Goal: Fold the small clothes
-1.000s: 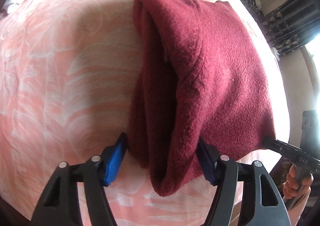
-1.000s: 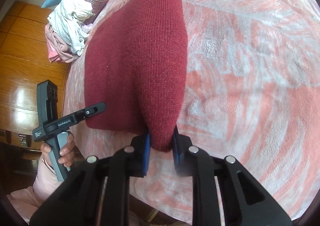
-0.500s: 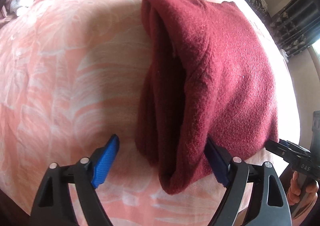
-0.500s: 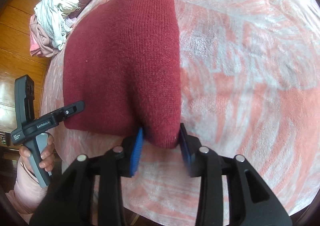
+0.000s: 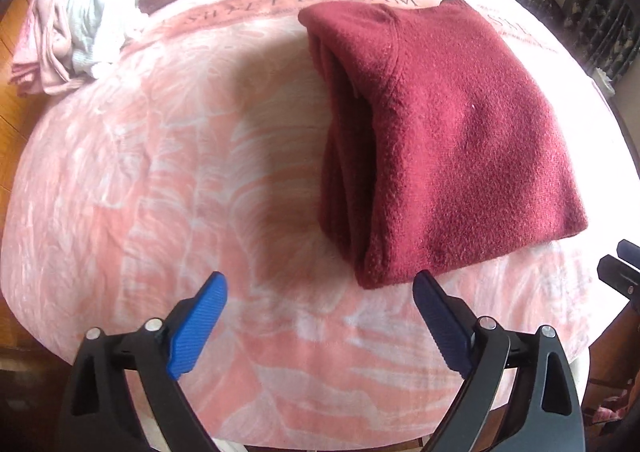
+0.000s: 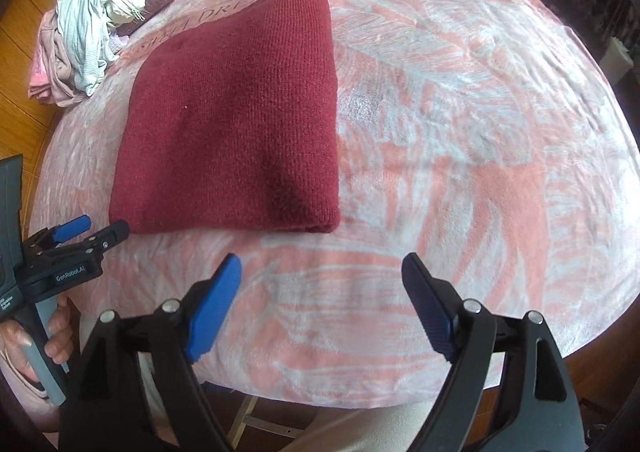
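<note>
Now, claws: left gripper and right gripper both have their jaws opening wide, nothing between the blue pads.
Sweater place: one folded maroon sweater lies flat on the pink blanket, just ahead of both claws; its near left corner sits just beyond the left claw's right pad, untouched.
Risk, snag: that pad is near the hem, so a careless sweep could drag the corner and undo the fold.
Risk, spring-back: the thick layers on the sweater's left edge look loose and may slump open by themselves.
Risk, next pick: the heap of unfolded clothes lies far ahead and to the left of the right claw; reaching across could brush the folded piece.
Count: two claws, four blue pads, one folded sweater, one heap of clothes (pieces cannot be counted), one blanket, one hand seen.
</note>
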The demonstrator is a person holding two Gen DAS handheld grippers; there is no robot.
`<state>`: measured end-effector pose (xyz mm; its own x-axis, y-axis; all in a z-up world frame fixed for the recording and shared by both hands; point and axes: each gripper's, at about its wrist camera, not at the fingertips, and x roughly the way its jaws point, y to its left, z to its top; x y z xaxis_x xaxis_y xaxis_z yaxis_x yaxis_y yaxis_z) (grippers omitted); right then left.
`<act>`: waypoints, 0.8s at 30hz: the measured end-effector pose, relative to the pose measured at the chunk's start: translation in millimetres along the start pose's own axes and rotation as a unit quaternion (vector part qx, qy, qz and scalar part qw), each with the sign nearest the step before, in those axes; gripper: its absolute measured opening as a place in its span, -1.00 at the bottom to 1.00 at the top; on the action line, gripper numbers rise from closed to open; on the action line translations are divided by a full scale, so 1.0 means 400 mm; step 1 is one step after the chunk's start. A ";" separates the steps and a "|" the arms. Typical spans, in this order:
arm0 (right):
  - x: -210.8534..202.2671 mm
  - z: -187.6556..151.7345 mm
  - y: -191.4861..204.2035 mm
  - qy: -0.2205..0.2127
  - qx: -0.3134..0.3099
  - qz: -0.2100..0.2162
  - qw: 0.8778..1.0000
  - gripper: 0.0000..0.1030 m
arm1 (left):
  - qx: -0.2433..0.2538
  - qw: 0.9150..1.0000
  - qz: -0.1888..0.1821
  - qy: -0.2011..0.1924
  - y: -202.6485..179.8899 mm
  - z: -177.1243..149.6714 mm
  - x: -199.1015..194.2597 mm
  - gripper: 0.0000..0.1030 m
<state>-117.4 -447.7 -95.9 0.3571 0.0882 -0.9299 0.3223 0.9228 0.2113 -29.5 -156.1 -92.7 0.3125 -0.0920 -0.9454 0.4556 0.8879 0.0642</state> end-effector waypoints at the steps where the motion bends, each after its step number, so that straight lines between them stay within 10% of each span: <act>1: -0.007 -0.003 0.005 -0.002 -0.001 -0.004 1.000 0.68 | -0.002 1.000 0.001 -0.004 -0.002 -0.005 -0.018 0.88; 24: -0.148 -0.022 0.109 -0.038 -0.003 -0.016 0.999 0.78 | -0.013 0.998 -0.014 -0.059 -0.014 -0.024 -0.222 0.93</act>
<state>-132.2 -409.4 -34.3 0.4118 0.0297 -0.9108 0.3292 0.9271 0.1791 -67.9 -148.5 -12.3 0.3972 -0.1672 -0.9024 0.4433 0.8959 0.0291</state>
